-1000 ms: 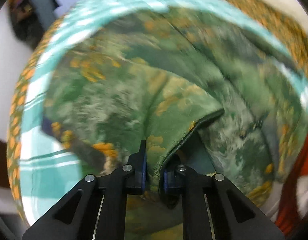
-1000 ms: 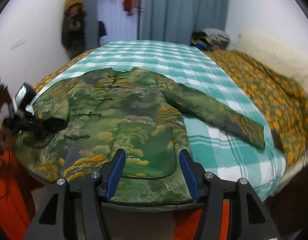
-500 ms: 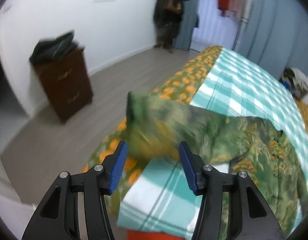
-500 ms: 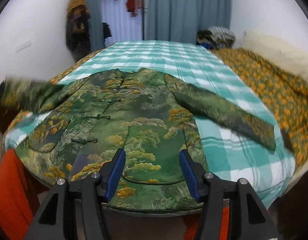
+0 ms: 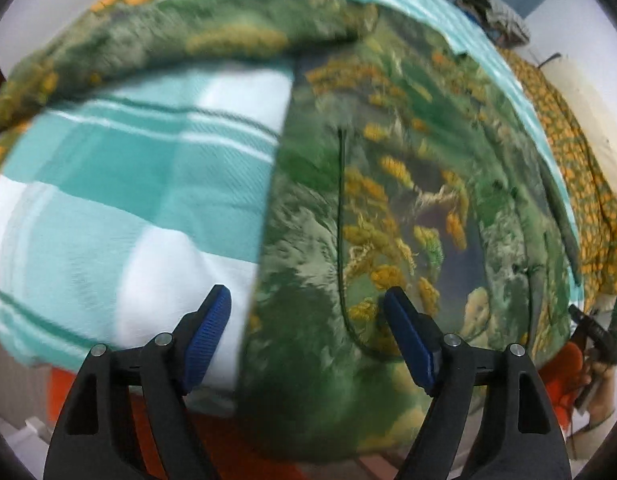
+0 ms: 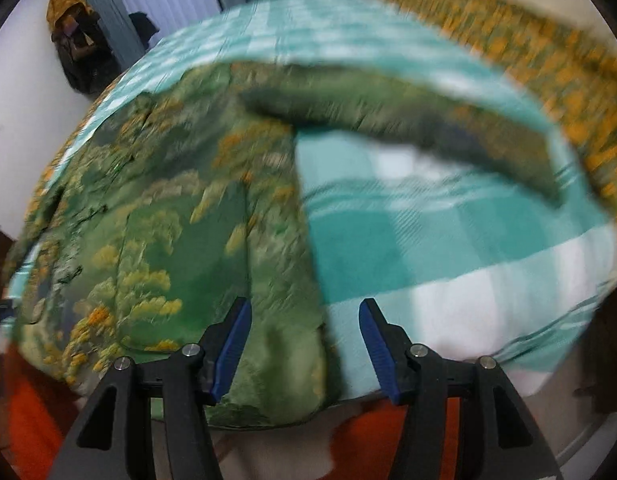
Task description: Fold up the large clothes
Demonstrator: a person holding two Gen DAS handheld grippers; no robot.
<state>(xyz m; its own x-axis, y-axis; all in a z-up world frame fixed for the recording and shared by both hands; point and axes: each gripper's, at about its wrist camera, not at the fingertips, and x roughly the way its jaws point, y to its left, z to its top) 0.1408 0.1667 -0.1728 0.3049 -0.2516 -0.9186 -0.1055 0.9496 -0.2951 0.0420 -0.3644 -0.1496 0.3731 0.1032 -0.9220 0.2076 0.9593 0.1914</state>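
Observation:
A green jacket (image 5: pixel 388 200) with orange and yellow embroidery lies spread flat on the bed, both sleeves out to the sides. My left gripper (image 5: pixel 308 332) is open and empty, close over the jacket's lower left hem corner. My right gripper (image 6: pixel 304 344) is open and empty, close over the lower right hem corner (image 6: pixel 284 368). The left sleeve (image 5: pixel 180 44) stretches away to the left; the right sleeve (image 6: pixel 408 116) stretches to the right. Both views are blurred by motion.
The bed has a teal and white checked cover (image 5: pixel 120 184) and an orange-flowered quilt (image 6: pixel 548 68) on the right. Red cloth (image 6: pixel 36 432) hangs at the bed's front edge. A dark coat (image 6: pixel 76 44) hangs on the far wall beside curtains.
My left gripper let go of the sleeve, which now lies out to the left, and swung to the hem corner. My right gripper moved down and right to the other hem corner.

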